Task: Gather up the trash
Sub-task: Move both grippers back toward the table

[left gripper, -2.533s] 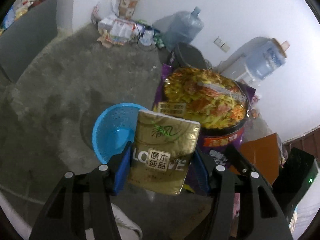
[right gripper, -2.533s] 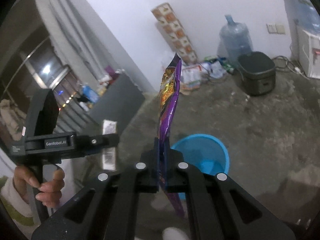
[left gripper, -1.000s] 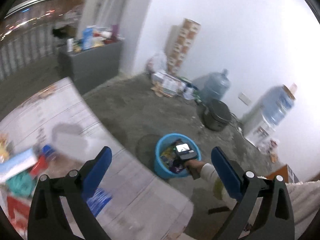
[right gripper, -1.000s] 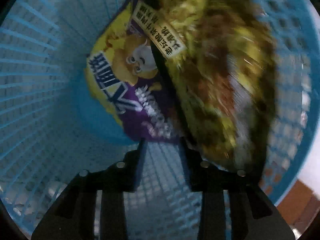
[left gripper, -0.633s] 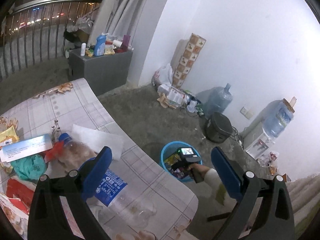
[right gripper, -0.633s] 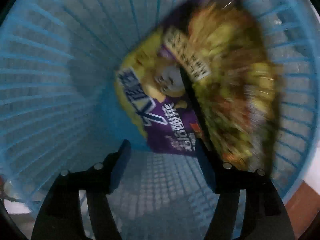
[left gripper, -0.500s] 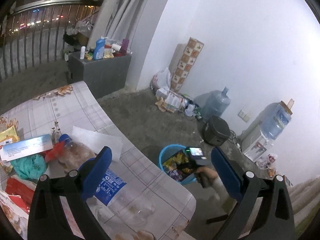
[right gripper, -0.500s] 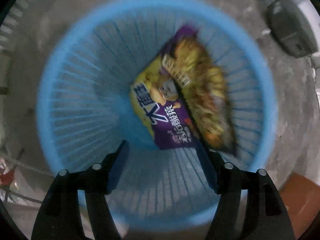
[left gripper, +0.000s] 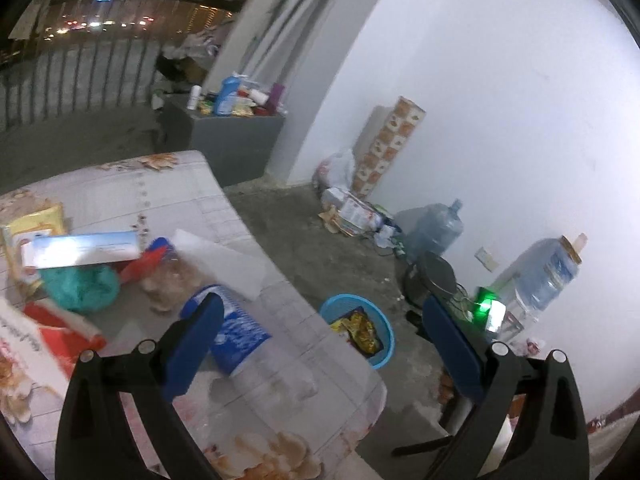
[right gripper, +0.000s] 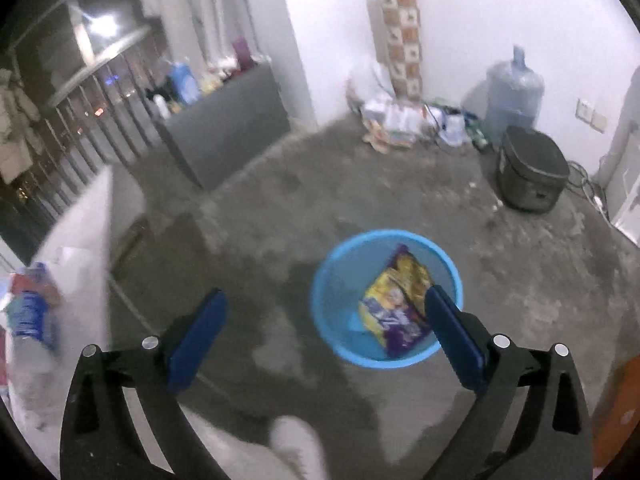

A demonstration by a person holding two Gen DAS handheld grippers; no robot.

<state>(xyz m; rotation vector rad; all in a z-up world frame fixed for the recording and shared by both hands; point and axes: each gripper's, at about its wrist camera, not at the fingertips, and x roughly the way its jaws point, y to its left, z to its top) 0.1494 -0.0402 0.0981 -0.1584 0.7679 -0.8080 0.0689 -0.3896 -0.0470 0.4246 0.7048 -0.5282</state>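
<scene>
On the left of the left wrist view, a table (left gripper: 168, 192) with a tiled floral cloth carries the remaining litter: a yellow packet (left gripper: 34, 220), a long white-and-blue box (left gripper: 84, 249), a green bag (left gripper: 80, 286), a red pack (left gripper: 60, 326) and a clear bottle (left gripper: 240, 330) with a blue label lying on its side. The left gripper (left gripper: 320, 334) hangs over that bottle with its jaws wide apart and nothing between them. Right of the table edge, a blue bin (left gripper: 382, 340) stands on the concrete floor with a snack bag (left gripper: 362, 332) inside. In the right wrist view, the right gripper (right gripper: 324, 322) is above the floor, its jaws opening, empty; the bin (right gripper: 340, 276) lies ahead toward its right finger, holding the purple-and-yellow snack bag (right gripper: 394, 300). Farther right sit a dark cooker (right gripper: 532, 168) and a water jug (right gripper: 514, 92) by the wall.
</scene>
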